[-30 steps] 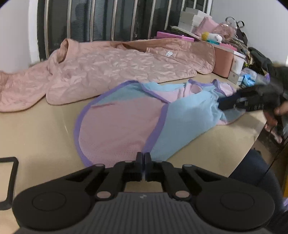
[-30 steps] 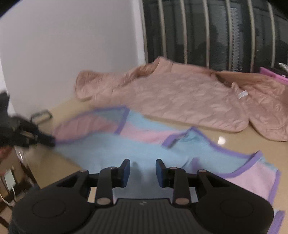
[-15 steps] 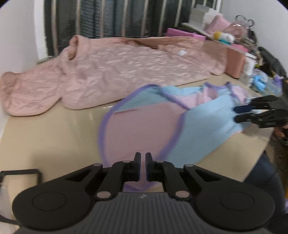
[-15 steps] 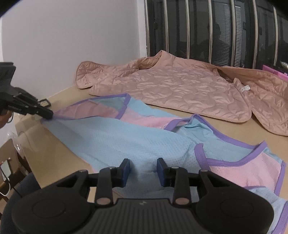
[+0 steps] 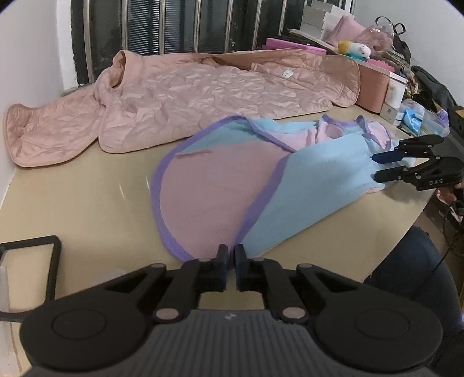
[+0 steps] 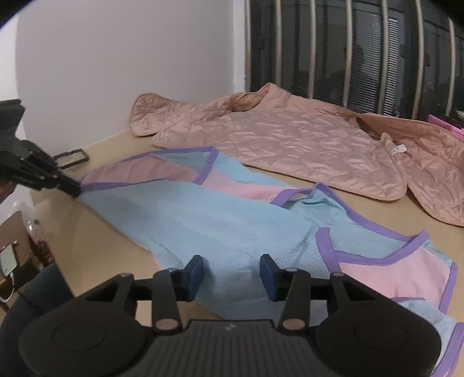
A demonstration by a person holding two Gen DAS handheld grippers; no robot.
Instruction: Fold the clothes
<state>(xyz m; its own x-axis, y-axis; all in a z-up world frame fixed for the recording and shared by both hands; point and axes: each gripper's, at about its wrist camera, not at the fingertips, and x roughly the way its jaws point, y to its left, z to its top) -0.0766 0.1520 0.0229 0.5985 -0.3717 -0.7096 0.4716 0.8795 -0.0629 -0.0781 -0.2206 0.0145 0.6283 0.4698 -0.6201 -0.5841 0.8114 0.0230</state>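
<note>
Both fingers changed: right gripper (image 6: 231, 272) now wide open, left gripper (image 5: 229, 262) still pinching mesh garment (image 5: 232, 185).

We seem to be in a lived-in room of a home. A beige table (image 5: 72, 203) stands against a white wall (image 6: 116, 63) and a dark window with metal bars (image 5: 162, 26). On it lie a quilted pink jacket (image 5: 203, 95) and a pastel mesh garment (image 5: 232, 185). Stacked boxes (image 5: 322, 20), a pink bin (image 5: 374, 87), bags (image 5: 391, 29) and a plush toy (image 5: 355, 49) clutter the far end.
</note>
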